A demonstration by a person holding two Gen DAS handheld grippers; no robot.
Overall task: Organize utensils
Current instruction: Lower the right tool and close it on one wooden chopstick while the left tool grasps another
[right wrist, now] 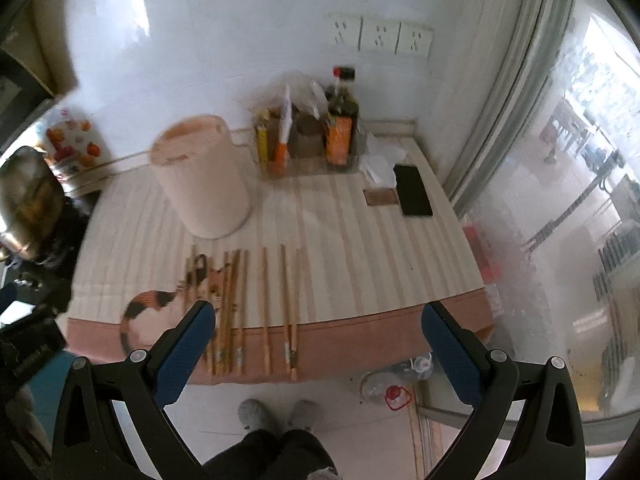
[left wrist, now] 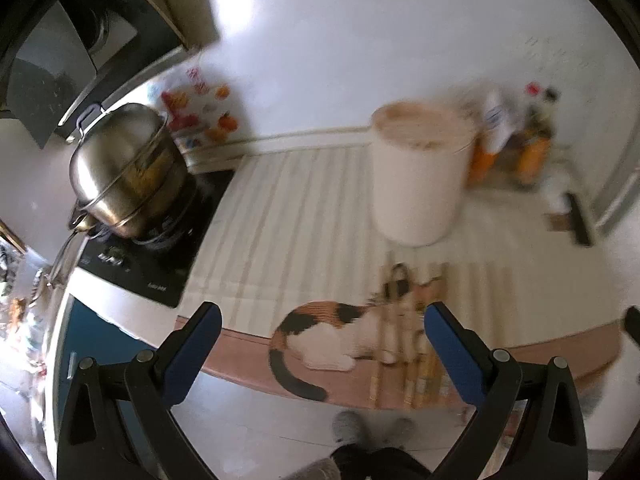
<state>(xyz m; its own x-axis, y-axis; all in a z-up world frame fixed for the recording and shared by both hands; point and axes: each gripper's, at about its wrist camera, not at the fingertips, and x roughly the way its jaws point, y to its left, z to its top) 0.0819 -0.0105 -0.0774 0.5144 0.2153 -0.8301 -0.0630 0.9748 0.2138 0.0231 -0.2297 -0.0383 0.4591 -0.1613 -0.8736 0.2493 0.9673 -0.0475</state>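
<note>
Several wooden chopsticks (right wrist: pixel 264 304) lie side by side on a striped mat (right wrist: pixel 360 248) with a cat picture, their ends at the counter's front edge. In the left wrist view the chopsticks (left wrist: pixel 400 320) look blurred. A white cylindrical holder (right wrist: pixel 204 176) stands behind them; the same holder (left wrist: pixel 420 176) shows in the left view. My left gripper (left wrist: pixel 322 320) is open above the counter edge, holding nothing. My right gripper (right wrist: pixel 318 320) is open too, hovering in front of the chopsticks.
A steel pot (left wrist: pixel 128 168) sits on a black cooktop (left wrist: pixel 160 248) at the left. Sauce bottles (right wrist: pixel 340 128) and packets stand at the back wall. A black phone (right wrist: pixel 414 190) lies at the back right. A person's feet (right wrist: pixel 276 414) stand below; a window (right wrist: pixel 580 200) is at right.
</note>
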